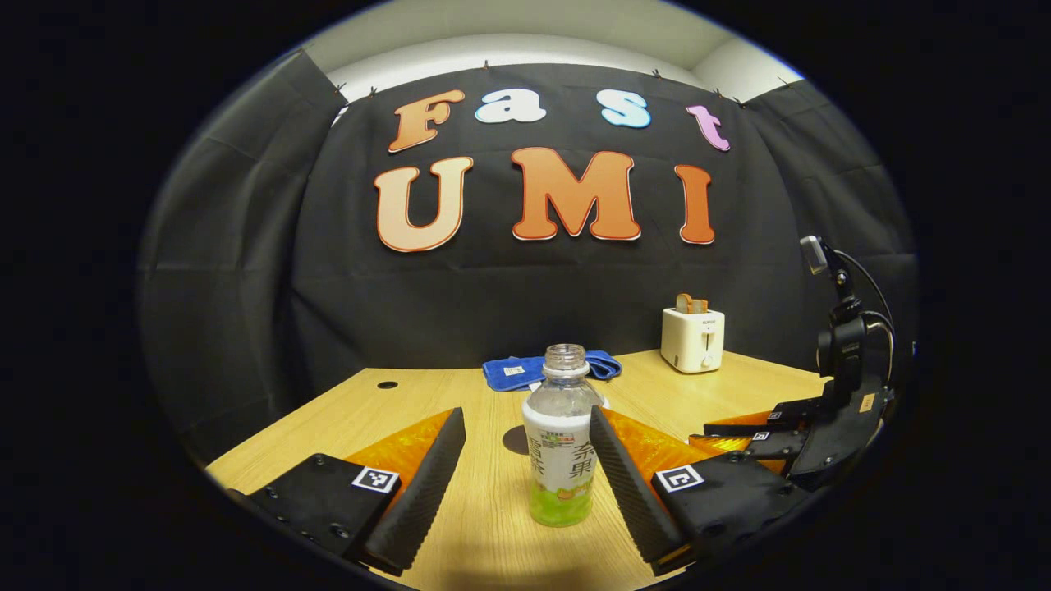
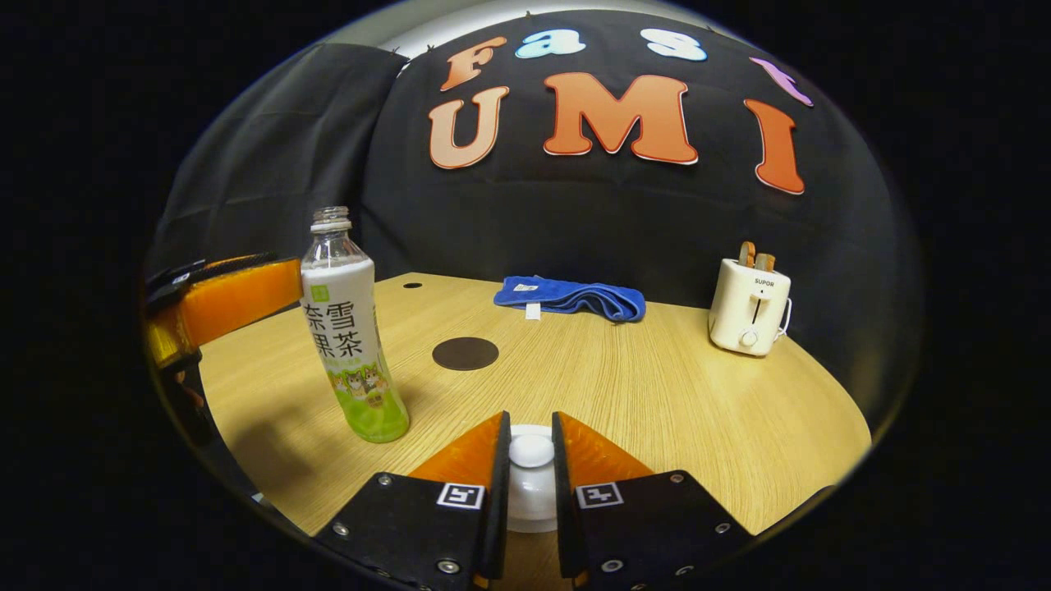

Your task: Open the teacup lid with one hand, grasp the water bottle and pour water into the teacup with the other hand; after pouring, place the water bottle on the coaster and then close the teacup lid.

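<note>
Left gripper (image 1: 525, 472): jaws spread wide on either side of the water bottle (image 1: 561, 443), one finger (image 1: 628, 476) just beside its label, the other well apart; nothing gripped yet, apparently lined up for the grasp that comes before pouring.
Right gripper (image 2: 530, 464): fingers drawn in close on either side of the round white knob of the teacup lid (image 2: 531, 453); they seem to press it on both sides, probably ready to lift the lid.
Water bottle: stands upright and uncapped on the wooden table (image 2: 657, 394), a little green liquid at its bottom, left of the lid in the right gripper view.
Teacup: hidden under the lid and between the fingers; whether the lid has left the cup cannot be told.
Coaster (image 2: 465, 353): dark round disc lying flat and bare beyond the bottle, presumably kept free for setting the bottle down after the pour.
Background: blue towel (image 2: 571, 297) folded near the wall; white toaster (image 2: 749, 305) with slices of bread standing in its slots.
Writing: large Chinese characters on the bottle's label; a short brand word on the toaster's face.
Stage: opening step, by my reading; no water poured.
</note>
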`<action>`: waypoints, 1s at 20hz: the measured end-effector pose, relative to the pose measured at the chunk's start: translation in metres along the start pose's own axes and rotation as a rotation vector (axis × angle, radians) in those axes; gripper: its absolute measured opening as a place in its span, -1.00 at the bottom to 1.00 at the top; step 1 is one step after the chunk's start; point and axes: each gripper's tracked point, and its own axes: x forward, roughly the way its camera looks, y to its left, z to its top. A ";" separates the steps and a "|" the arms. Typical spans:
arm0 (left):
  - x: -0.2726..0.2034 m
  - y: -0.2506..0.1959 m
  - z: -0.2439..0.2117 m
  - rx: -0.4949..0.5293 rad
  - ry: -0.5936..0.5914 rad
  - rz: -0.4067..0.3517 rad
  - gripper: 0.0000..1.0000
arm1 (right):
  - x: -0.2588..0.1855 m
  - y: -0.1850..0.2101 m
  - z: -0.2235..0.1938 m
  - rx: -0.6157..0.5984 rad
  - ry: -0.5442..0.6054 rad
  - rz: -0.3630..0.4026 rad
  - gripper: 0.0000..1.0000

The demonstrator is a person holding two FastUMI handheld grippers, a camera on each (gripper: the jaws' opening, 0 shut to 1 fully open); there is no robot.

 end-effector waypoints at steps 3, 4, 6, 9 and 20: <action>0.002 -0.005 -0.005 -0.001 0.007 -0.011 0.93 | 0.000 0.000 0.001 0.021 0.000 -0.001 -0.55; 0.003 -0.006 -0.006 0.003 0.012 -0.014 0.93 | 0.000 0.000 0.000 0.024 0.002 0.005 -0.57; 0.005 -0.010 -0.012 0.002 0.024 -0.023 0.93 | -0.001 0.000 0.001 0.030 0.005 0.014 -0.58; 0.009 -0.014 -0.020 0.002 0.042 -0.030 0.95 | -0.002 -0.003 0.005 0.026 -0.011 0.009 -0.64; 0.027 -0.026 -0.052 0.026 0.111 -0.046 0.95 | -0.025 -0.032 0.038 0.054 -0.096 -0.039 -0.65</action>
